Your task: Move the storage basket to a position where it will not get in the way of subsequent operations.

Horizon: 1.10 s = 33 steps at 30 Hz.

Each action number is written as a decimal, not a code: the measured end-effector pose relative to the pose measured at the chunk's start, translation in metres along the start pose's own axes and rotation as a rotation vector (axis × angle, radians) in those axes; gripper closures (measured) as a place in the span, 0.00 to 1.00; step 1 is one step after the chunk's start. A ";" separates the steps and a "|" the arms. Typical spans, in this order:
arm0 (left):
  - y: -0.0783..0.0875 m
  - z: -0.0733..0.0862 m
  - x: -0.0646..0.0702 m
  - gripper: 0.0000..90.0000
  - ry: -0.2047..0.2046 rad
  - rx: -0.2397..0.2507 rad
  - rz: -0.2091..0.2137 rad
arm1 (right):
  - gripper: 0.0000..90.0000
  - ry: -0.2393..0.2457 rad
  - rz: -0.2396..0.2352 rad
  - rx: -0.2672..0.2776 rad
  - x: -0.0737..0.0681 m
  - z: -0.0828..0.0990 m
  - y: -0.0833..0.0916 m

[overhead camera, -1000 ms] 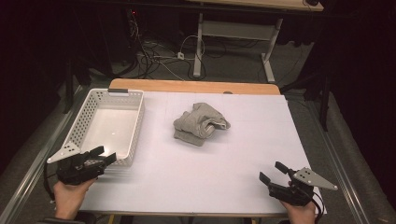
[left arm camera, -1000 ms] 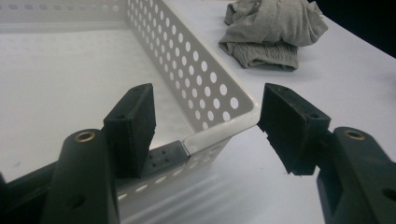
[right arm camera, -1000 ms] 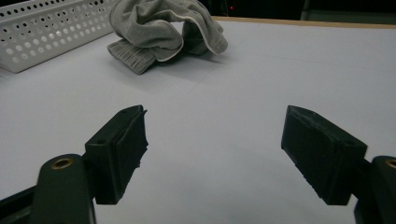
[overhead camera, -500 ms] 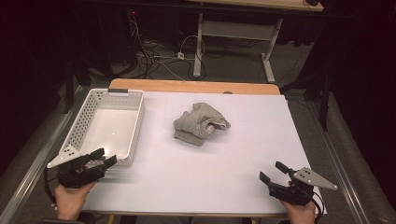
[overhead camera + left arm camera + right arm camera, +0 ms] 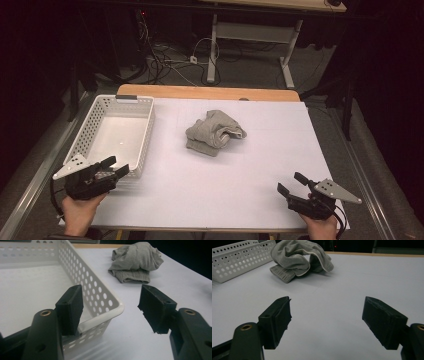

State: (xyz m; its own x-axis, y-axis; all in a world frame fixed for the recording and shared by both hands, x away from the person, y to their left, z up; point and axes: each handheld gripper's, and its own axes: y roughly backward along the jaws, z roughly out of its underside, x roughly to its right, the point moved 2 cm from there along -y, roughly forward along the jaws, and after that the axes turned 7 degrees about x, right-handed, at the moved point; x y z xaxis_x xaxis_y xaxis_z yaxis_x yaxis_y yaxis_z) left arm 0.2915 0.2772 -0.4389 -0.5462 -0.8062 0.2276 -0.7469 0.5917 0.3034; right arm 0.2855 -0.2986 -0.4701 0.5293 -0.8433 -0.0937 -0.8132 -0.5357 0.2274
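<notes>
High view: grey cloth (image 5: 215, 132) lay crumpled mid-table on the white sheet (image 5: 240, 190), just right of the white basket (image 5: 145, 135). Left gripper (image 5: 116, 167) sat at the basket's near corner, right gripper (image 5: 292, 184) at the near right edge, both well apart from the cloth.

Left gripper view: jaws open, nothing between pads; basket corner (image 5: 117, 308) sat between them, untouched, cloth (image 5: 135, 261) beyond.

Right gripper view: jaws wide open, empty, over bare sheet (image 5: 352, 285); cloth (image 5: 297, 258) ahead, basket (image 5: 239, 258) left of it.
</notes>
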 end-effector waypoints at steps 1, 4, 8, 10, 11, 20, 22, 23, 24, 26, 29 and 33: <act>-0.001 -0.001 0.002 0.39 -0.006 -0.001 0.004 | 0.27 0.002 0.002 0.001 0.000 0.000 0.000; -0.006 -0.002 0.008 0.39 -0.023 -0.002 0.017 | 0.29 0.005 0.004 0.015 -0.001 -0.001 0.001; -0.013 -0.004 0.018 0.39 -0.046 -0.007 0.037 | 0.31 0.004 0.003 0.014 -0.001 -0.001 0.001; -0.017 -0.004 0.022 0.39 -0.057 -0.013 0.046 | 0.32 0.007 -0.004 0.021 -0.002 -0.002 0.002; -0.019 -0.004 0.024 0.39 -0.057 -0.017 0.052 | 0.32 0.007 -0.004 0.021 -0.002 -0.002 0.002; -0.040 -0.005 0.034 0.39 -0.067 -0.034 0.083 | 0.35 0.006 -0.012 0.033 -0.003 -0.005 0.000; -0.045 -0.005 0.037 0.39 -0.071 -0.039 0.088 | 0.36 0.001 -0.020 0.043 -0.004 -0.006 -0.001; -0.048 -0.005 0.038 0.39 -0.075 -0.046 0.089 | 0.36 0.000 -0.025 0.047 -0.005 -0.007 -0.002; -0.051 -0.005 0.039 0.39 -0.079 -0.051 0.093 | 0.36 0.001 -0.029 0.051 -0.006 -0.008 -0.004; -0.056 -0.005 0.041 0.39 -0.085 -0.061 0.099 | 0.37 0.005 -0.038 0.051 -0.009 -0.010 -0.008; -0.063 -0.005 0.045 0.39 -0.100 -0.074 0.107 | 0.38 0.018 -0.050 0.042 -0.013 -0.012 -0.015; -0.071 -0.005 0.048 0.39 -0.105 -0.085 0.116 | 0.39 0.025 -0.064 0.041 -0.016 -0.015 -0.024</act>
State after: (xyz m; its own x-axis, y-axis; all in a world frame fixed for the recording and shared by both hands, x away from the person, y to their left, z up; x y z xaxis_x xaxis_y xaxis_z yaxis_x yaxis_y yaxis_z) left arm 0.3202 0.1962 -0.4446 -0.6670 -0.7256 0.1688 -0.6441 0.6755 0.3589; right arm 0.3000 -0.2713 -0.4593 0.5864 -0.8058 -0.0820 -0.7862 -0.5907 0.1816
